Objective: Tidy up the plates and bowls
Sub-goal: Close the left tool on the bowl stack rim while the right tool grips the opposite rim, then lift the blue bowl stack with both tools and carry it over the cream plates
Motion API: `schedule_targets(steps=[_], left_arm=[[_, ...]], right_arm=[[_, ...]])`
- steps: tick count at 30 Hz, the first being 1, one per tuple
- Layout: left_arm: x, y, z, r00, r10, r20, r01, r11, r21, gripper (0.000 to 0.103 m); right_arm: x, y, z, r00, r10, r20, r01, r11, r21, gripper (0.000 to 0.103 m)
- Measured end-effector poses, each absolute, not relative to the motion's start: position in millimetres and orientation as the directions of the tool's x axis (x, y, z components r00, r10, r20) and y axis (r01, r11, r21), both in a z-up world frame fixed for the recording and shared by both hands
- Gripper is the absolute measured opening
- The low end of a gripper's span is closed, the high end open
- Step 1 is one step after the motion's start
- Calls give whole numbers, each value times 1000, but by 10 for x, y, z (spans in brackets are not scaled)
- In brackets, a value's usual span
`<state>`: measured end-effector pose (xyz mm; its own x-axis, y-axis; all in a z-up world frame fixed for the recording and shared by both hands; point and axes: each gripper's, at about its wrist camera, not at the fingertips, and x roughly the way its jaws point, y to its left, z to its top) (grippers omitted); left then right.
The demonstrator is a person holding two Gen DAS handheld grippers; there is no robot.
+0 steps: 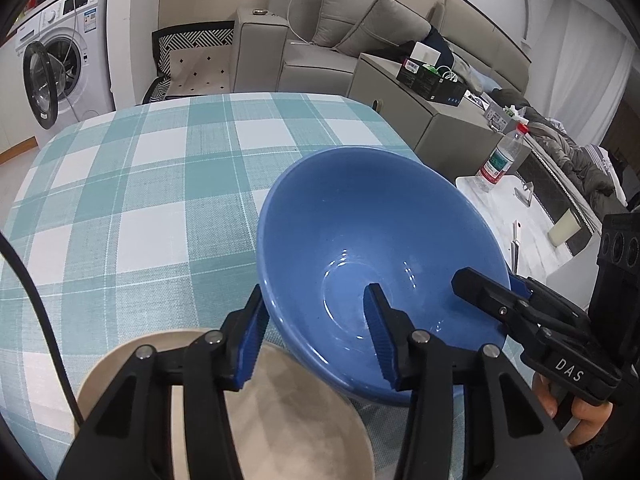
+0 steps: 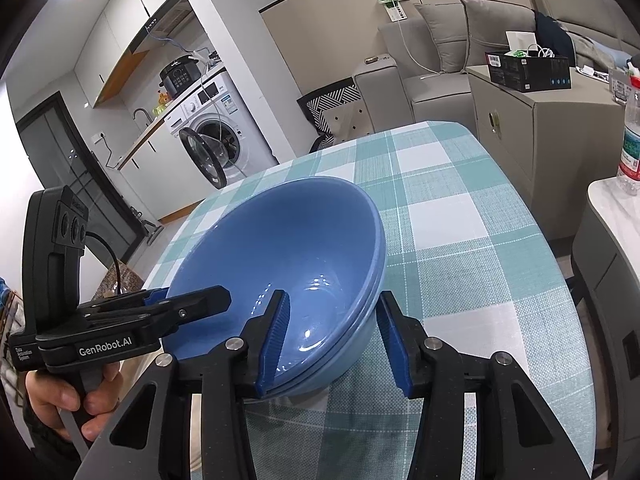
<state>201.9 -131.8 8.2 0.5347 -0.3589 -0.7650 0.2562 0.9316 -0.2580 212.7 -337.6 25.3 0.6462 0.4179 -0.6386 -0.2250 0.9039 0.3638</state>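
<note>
A blue bowl [image 1: 360, 208] sits tilted on the checked tablecloth [image 1: 140, 180], its near edge over a beige plate [image 1: 288, 408]. The right wrist view shows two rims, so the blue bowl [image 2: 288, 232] is nested in a second blue bowl [image 2: 344, 364]. My left gripper [image 1: 314, 292] is shut on the near wall, one finger outside and one inside. On the opposite side my right gripper [image 2: 333, 296] grips the stacked walls the same way. Each gripper also appears in the other view: the right gripper [image 1: 486, 280] and the left gripper [image 2: 192, 294], both held by a hand.
A water bottle [image 1: 500, 156] and small items stand on a white side table [image 1: 520, 216] right of the table. A grey cabinet [image 2: 520, 128] and sofa lie beyond the far edge. A washing machine [image 1: 60, 60] stands far left. A black cable [image 1: 32, 300] trails over the cloth.
</note>
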Motion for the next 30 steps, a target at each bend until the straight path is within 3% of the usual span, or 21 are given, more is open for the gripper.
schedule_targets(steps=[30], left_arm=[[1809,-1328,391,594,-355,-722,275,933,-232,47]], right_arm=[[1998,-3384,473,692,417,-590,-247,904,349,47]])
